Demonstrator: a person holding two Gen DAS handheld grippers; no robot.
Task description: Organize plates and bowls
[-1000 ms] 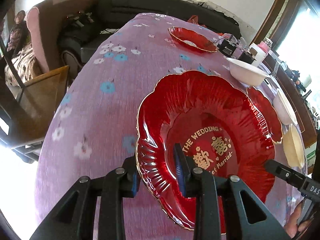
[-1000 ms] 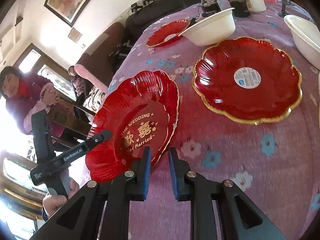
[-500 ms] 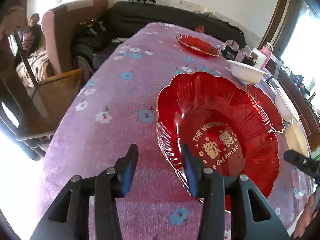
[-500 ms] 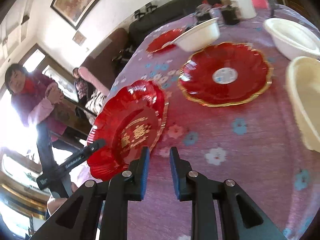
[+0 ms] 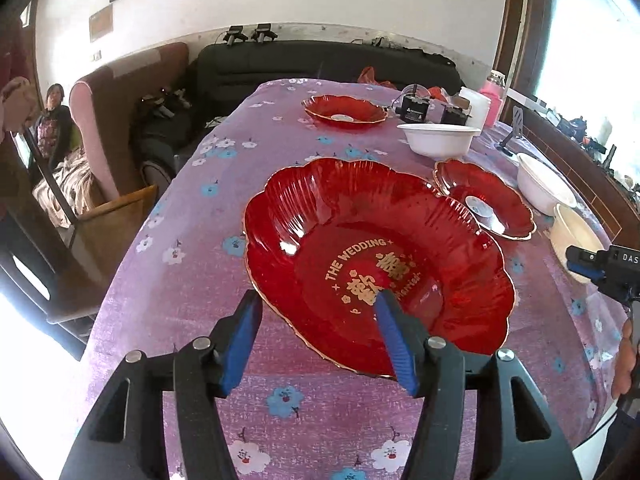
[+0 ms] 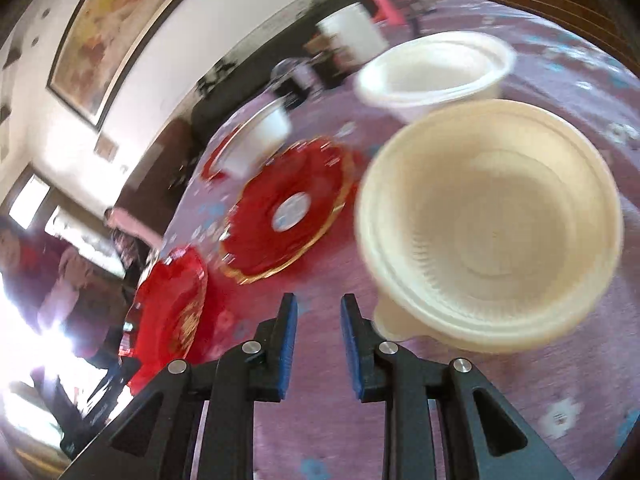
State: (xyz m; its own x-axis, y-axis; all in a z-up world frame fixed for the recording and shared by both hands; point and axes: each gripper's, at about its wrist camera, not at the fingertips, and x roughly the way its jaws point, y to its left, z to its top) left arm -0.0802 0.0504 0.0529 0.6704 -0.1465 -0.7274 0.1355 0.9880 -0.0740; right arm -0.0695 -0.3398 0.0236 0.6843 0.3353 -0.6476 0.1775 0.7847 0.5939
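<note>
Fingers of the left gripper [image 5: 316, 322] spread wide, holding nothing, one blue pad over the near rim of the big red wedding plate [image 5: 376, 256], the other pad off its left edge above the purple floral tablecloth [image 5: 176, 280]; no contact visible, plate lying flat on the cloth. Fingers of the right gripper [image 6: 318, 324] parted by a narrow gap, also empty, hovering over bare cloth just left of the cream bowl [image 6: 488, 236], whose small tab sits right beside the right-hand pad. Judged step: going for a bowl to begin a stack. Best done by opening wider, turning toward the cream bowl's near wall, straddling the rim with one pad inside and one outside, then closing gently, since thin disposable walls probably flex and slip. Lift straight up, keep level, lower centred into a matching bowl. Beyond the cream bowl, a white bowl [image 6: 436, 72] upright and just behind it. Left of these, a smaller red plate with a round sticker [image 6: 288, 208], gold-edged, flat on the cloth. Farther still, another white bowl [image 5: 440, 140] and a third red plate [image 5: 344, 110] near the far end, beside a black box, a white container and a pink bottle. Right view heavily blurred, so exact clearances hard to tell.
</note>
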